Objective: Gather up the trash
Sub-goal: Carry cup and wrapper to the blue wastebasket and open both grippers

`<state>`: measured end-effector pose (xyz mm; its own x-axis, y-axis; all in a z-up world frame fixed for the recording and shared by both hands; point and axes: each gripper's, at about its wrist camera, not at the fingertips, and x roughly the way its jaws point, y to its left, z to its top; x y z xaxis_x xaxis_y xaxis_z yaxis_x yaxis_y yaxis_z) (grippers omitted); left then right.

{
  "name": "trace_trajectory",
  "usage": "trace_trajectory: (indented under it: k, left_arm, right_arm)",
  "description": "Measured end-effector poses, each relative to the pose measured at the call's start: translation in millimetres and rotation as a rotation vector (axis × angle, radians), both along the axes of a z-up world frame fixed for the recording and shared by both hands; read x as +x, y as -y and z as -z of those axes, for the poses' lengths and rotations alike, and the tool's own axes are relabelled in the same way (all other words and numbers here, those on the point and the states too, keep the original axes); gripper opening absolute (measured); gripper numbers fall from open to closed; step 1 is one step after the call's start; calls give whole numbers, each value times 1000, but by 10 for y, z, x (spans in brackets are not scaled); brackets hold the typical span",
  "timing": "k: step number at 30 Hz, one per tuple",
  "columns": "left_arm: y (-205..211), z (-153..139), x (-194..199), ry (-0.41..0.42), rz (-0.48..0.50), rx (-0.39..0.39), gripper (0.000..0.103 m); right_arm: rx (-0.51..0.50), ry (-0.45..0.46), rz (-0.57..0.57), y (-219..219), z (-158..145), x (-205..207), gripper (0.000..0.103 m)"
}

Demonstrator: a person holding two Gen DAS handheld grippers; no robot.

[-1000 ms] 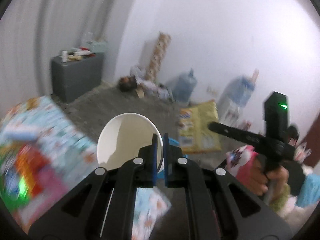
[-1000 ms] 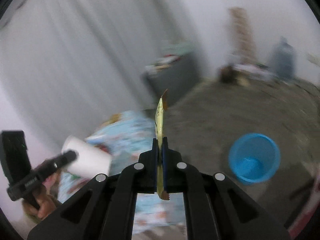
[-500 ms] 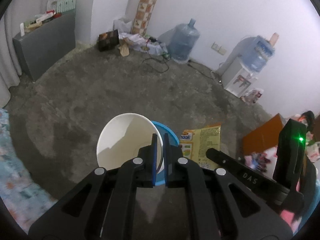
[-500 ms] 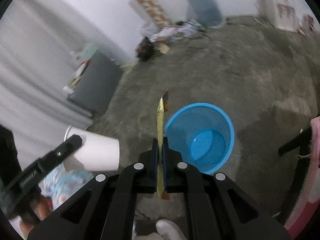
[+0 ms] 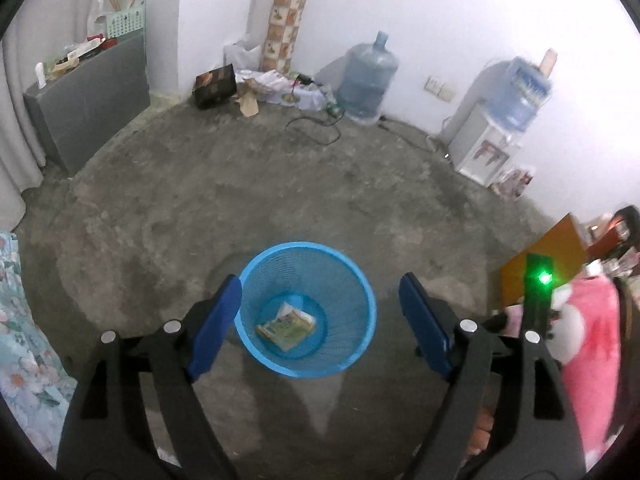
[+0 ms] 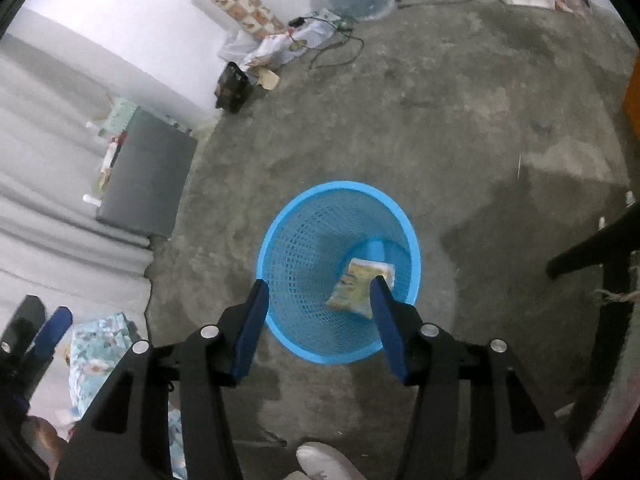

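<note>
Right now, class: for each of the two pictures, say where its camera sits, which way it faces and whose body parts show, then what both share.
Left wrist: on the left gripper, facing down at the blue basket; fingers opening, empty.
Right wrist: on the right gripper, facing down at that basket; fingers opening, empty; a shoe shows.
Shared: basket, yellow wrapper inside, grey cabinet.

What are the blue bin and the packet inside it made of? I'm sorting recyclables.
The blue bin looks like moulded plastic: uniform bright colour, perforated mesh walls and a smooth solid rim. The packet appears to be thin, printed plastic film, lying flat and slightly crumpled; paper can't be ruled out.
</note>
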<state>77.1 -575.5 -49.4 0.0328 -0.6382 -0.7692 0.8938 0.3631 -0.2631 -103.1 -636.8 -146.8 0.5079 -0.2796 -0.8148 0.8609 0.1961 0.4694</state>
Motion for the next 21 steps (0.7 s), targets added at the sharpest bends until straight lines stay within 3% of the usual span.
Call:
trace_trajectory:
  k: [5, 11, 16, 21]
  left_arm:
    - [-566, -495, -48, -33, 44, -110, 85]
    - [-1695, -1110, -76, -10, 54, -203, 91]
    - [-2852, -1398, 47, -19, -42, -283, 94]
    - [-4073, -1501, 252, -23, -260, -389, 94]
  right_arm:
    - [-172, -78, -114, -378, -511, 183, 69]
    - [-421, -140, -245, -1143, -1243, 558, 97]
    - [-606, -223, -357, -1865, -1681, 939, 97]
    - [-693, -174, -602, -2540, -1907, 1283, 97]
